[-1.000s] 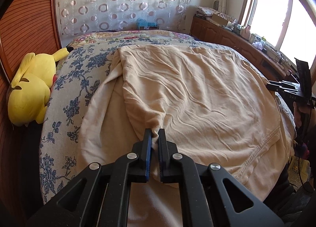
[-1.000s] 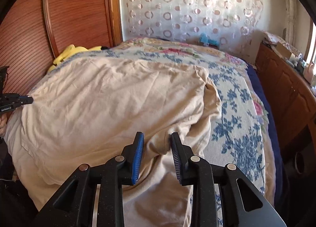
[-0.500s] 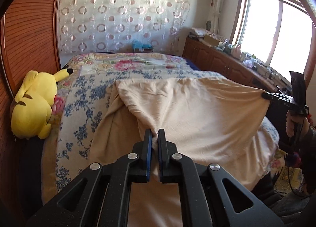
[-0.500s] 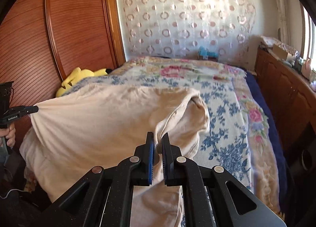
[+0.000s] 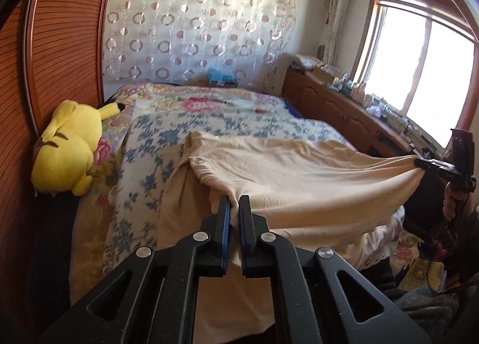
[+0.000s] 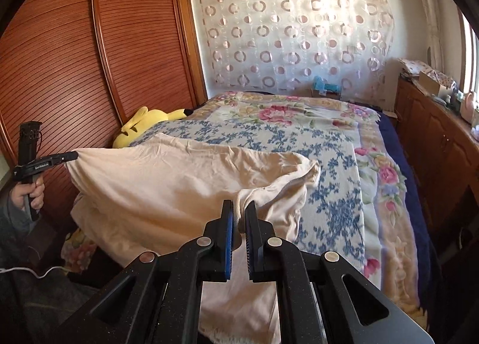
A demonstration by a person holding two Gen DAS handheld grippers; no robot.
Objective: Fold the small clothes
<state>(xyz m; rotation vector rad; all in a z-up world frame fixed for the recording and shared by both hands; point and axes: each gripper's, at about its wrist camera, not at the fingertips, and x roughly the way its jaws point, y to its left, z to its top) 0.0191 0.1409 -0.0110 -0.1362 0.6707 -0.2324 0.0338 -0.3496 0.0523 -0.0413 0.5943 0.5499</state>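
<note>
A beige garment (image 5: 299, 176) is stretched in the air above the near end of the bed, and it also shows in the right wrist view (image 6: 167, 182). My left gripper (image 5: 235, 205) is shut on one corner of it. My right gripper (image 6: 238, 209) is shut on the opposite corner. Each gripper shows in the other's view, the right one (image 5: 419, 163) at the far right and the left one (image 6: 70, 155) at the far left. The cloth's far edge still rests on the bed, and its lower layer hangs down below the grippers.
The bed has a blue and pink floral cover (image 6: 344, 146). A yellow plush toy (image 5: 66, 152) lies at the bed's left side by the wooden wardrobe (image 6: 89, 59). A wooden cabinet (image 5: 335, 104) with small items runs under the window on the right.
The right gripper closed on the garment's corner. Both grippers then rose and pulled back, lifting the near edge off the bed and drawing the cloth taut between them.
</note>
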